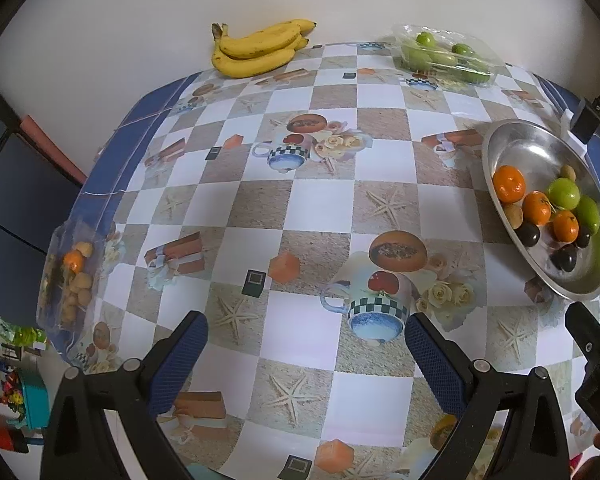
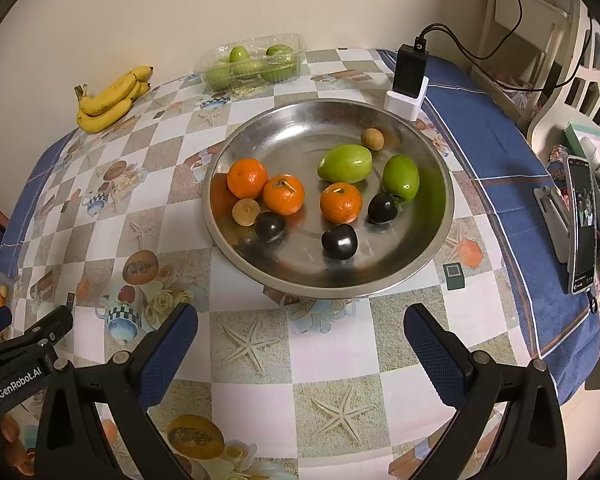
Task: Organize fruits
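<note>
While both my grippers hang over the tablecloth (image 2: 332,344), the left gripper (image 1: 306,344) and right gripper (image 2: 300,336) are spread wide and hold nothing. I judge the task partly done. Beyond them, the steel bowl (image 2: 444,216) holds three oranges (image 2: 284,195), two green fruits, dark plums and small brown ones, unbruised. Farther off, the bananas (image 2: 108,100) and the packed green fruit (image 2: 252,64) lie unsorted against the wall.
</note>
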`<action>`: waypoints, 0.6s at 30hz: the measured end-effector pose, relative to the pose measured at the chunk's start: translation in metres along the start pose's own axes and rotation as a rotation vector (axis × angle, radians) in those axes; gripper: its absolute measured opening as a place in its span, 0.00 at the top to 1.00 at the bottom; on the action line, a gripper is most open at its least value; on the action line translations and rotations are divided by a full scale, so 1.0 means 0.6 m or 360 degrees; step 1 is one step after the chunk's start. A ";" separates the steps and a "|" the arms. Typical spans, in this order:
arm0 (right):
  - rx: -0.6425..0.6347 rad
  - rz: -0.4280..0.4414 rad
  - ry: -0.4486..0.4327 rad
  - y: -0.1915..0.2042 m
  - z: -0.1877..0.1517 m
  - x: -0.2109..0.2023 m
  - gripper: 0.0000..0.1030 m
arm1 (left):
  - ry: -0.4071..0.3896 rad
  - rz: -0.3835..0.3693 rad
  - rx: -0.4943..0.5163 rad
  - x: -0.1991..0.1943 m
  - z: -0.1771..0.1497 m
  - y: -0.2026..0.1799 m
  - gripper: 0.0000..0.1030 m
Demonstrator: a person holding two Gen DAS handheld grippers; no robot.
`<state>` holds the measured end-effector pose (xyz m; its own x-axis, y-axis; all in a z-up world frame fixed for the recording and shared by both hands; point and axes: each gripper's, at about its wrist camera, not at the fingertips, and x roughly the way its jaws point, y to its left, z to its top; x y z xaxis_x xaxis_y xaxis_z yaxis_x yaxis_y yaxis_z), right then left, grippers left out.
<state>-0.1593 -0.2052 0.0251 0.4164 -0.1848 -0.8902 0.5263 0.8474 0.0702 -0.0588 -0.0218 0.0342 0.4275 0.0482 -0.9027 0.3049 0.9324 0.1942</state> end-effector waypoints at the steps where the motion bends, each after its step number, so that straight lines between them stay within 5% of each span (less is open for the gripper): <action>1: 0.0001 0.0001 0.0003 0.000 0.000 0.001 0.00 | -0.0001 0.0001 -0.0002 0.000 0.000 0.000 0.03; 18: -0.0007 0.0002 0.0014 0.003 -0.001 0.004 0.00 | -0.0004 0.0007 -0.0022 0.001 0.003 0.004 0.03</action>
<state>-0.1578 -0.2039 0.0229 0.4105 -0.1797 -0.8940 0.5228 0.8496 0.0693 -0.0561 -0.0200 0.0350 0.4308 0.0513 -0.9010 0.2913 0.9370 0.1927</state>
